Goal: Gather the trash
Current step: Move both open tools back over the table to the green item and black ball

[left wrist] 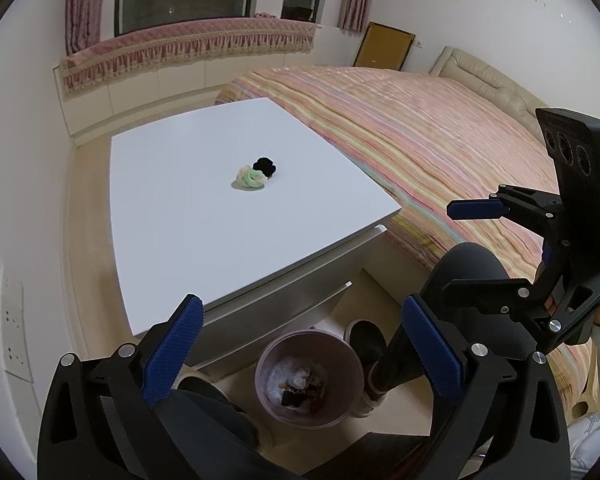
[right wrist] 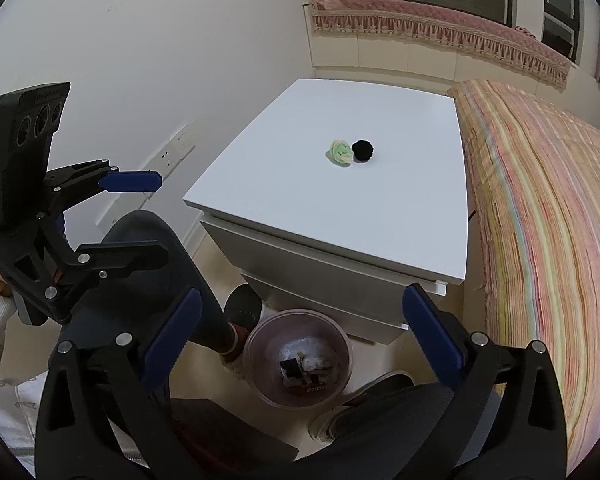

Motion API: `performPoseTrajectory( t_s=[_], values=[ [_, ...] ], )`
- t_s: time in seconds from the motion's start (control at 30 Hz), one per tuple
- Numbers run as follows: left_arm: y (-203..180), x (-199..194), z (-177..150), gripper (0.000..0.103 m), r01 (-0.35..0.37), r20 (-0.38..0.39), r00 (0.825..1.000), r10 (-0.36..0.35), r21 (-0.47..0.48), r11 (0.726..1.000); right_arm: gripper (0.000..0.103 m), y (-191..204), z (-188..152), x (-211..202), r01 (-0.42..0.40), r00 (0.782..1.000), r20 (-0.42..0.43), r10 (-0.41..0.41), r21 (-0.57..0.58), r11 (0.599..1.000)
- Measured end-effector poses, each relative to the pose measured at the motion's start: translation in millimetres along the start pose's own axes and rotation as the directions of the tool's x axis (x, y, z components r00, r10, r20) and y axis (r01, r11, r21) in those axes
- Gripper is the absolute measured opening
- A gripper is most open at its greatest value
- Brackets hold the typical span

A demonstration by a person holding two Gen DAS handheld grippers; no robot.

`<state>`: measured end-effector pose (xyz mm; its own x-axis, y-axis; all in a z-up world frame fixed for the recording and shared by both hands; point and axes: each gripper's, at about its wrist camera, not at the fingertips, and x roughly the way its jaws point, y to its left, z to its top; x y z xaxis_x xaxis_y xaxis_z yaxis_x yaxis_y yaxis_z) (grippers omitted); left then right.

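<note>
A green and cream crumpled ball (left wrist: 251,178) and a black crumpled ball (left wrist: 265,165) touch each other near the middle of a white cabinet top (left wrist: 172,216). They also show in the right wrist view: the green ball (right wrist: 341,151) and the black ball (right wrist: 363,150). A pink trash bin (left wrist: 309,377) with scraps inside stands on the floor in front of the cabinet; it shows in the right wrist view too (right wrist: 299,363). My left gripper (left wrist: 300,354) is open and empty above the bin. My right gripper (right wrist: 300,350) is open and empty, also above the bin.
A bed with a striped cover (left wrist: 440,140) runs along the cabinet's right side. A white wall with sockets (right wrist: 172,152) is on its left. The person's legs and shoes (right wrist: 242,312) stand by the bin. A window seat (left wrist: 188,44) lies behind.
</note>
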<state>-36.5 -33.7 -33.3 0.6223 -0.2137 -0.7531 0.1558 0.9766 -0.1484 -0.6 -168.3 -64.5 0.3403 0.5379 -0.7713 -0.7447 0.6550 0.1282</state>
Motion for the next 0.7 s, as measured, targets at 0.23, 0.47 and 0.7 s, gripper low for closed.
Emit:
performPoseTrajectory(
  t_s=[0.23,0.47,0.7],
  values=[
    [5,5,13,0.095,-0.007,0.005,1.000,0.007,0.005,1.000,0.099,-9,15,3,0.026,1.000,0.011,-0.026,0.007,1.000],
    [17,18,32,0.095,-0.018,0.005,1.000,0.018,0.011,1.000,0.099,-27,40,13,0.056,0.998,0.019,-0.056,0.014,0.998],
    [28,39,51,0.095,-0.022,-0.008,1.000,0.022,0.025,0.999,0.099,-48,64,37,0.084,0.996,0.007,-0.084,0.026,0.996]
  ],
)
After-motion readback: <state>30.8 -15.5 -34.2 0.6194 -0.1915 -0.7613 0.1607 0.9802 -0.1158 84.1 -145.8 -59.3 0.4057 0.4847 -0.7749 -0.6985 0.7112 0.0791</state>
